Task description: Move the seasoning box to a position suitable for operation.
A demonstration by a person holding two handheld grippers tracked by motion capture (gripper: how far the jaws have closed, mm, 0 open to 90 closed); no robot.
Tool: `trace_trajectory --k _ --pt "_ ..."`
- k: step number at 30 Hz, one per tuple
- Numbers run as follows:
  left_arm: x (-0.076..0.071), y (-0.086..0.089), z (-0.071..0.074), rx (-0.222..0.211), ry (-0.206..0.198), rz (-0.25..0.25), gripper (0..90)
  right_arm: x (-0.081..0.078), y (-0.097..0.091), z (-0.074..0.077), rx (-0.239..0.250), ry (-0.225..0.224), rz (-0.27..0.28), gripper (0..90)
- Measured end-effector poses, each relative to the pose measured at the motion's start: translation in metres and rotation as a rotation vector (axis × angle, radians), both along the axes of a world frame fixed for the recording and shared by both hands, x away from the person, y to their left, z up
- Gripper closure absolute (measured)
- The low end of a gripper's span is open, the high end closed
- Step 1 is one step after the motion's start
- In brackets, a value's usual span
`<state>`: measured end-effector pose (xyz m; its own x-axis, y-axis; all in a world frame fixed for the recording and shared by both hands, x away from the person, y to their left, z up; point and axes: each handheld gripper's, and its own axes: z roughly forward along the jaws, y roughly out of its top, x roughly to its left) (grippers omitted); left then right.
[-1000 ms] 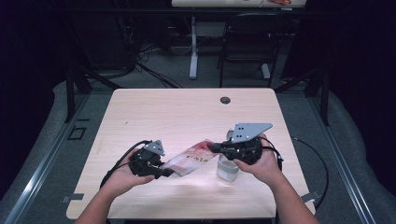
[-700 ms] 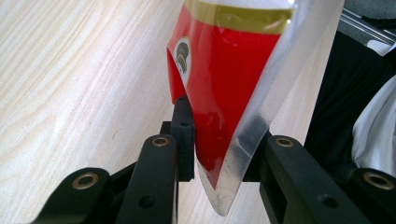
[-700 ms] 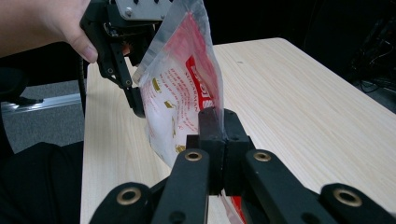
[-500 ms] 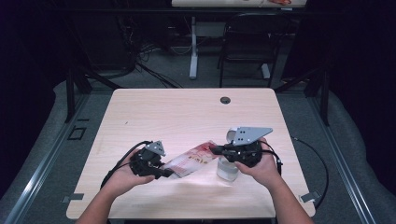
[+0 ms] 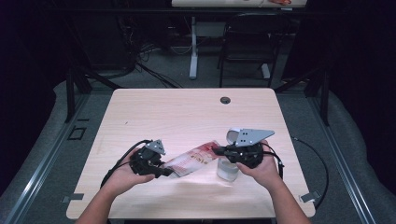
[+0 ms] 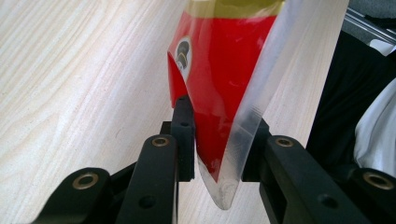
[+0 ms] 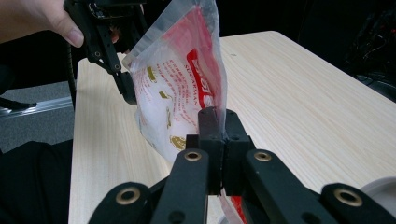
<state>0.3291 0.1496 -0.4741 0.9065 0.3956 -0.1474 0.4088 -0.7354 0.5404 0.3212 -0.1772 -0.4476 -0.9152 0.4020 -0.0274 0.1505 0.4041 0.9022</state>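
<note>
Stretching between your two grippers, the red-and-clear pouch (image 5: 195,161) hangs above the table (image 5: 187,112). Your left gripper (image 5: 164,171) pinches one clear corner of it; the left gripper view shows that sealed edge clamped between the jaws. Your right gripper (image 5: 217,150) is closed tight on the opposite edge, and its own view shows gold print and white contents inside. From above you also see a clear jar (image 5: 228,169) under your right hand (image 5: 266,170).

The high view looks forward and down on the worktop (image 5: 196,116); each tool's camera peers closely along its jaws, sharing the red-and-clear bag (image 7: 180,88).
</note>
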Motion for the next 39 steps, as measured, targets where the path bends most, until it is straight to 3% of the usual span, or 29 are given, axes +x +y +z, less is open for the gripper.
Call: trace_trajectory --k 10,17,39 --pt "0.0 0.004 0.007 0.0 -0.006 0.006 73.6 0.0 -0.001 -0.002 0.011 0.01 -0.001 89.5" --pt "-0.001 0.004 0.016 -0.004 -0.016 0.007 73.7 0.001 -0.006 -0.005 0.043 0.029 -0.001 89.5" --pt "0.001 0.005 0.043 -0.026 -0.053 0.005 73.9 0.001 -0.015 -0.008 0.066 0.044 -0.032 89.4"
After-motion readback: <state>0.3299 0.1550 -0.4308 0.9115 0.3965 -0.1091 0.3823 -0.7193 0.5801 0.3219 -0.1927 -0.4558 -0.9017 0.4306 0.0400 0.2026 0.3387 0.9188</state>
